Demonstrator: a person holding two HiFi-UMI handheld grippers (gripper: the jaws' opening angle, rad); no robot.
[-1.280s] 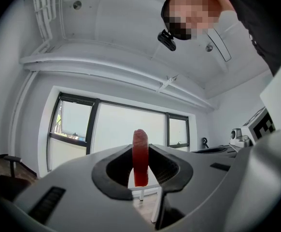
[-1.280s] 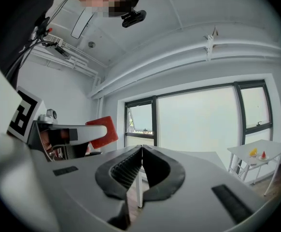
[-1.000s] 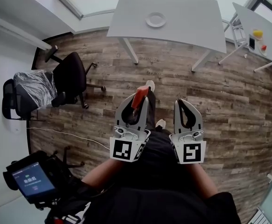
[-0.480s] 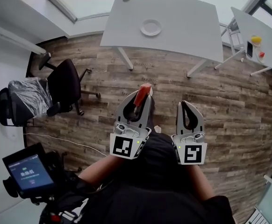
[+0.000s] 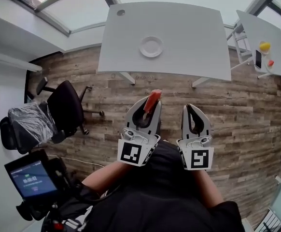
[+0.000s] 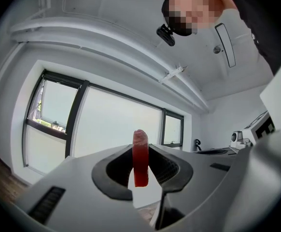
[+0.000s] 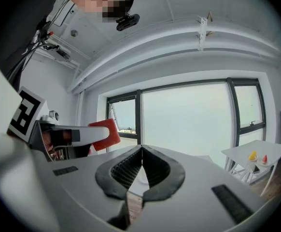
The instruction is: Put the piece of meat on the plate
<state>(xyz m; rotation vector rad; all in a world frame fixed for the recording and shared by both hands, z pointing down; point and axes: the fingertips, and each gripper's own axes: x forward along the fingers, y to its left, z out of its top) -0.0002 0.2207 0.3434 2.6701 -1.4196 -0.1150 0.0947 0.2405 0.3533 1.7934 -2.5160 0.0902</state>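
Observation:
My left gripper (image 5: 150, 102) is shut on a thin red piece of meat (image 5: 152, 100), which sticks out beyond the jaw tips over the wooden floor. In the left gripper view the meat (image 6: 140, 157) stands on edge, pinched between the two pads. The right gripper (image 5: 194, 108) is held beside it, shut and with nothing in it; its own view shows the pads meeting at the tips (image 7: 141, 149), with the meat (image 7: 105, 133) off to the left. A round white plate (image 5: 151, 47) lies on the grey table (image 5: 198, 42) ahead of both grippers.
A black office chair (image 5: 65, 105) and a second chair wrapped in plastic (image 5: 27, 127) stand at the left. A smaller white table (image 5: 275, 52) at the right carries a yellow item, a red item and a phone. A handheld screen (image 5: 29, 178) is at lower left.
Both grippers have moved forward toward the grey table, which with its plate now lies lower and closer in the head view. The meat stays clamped in the left jaws.

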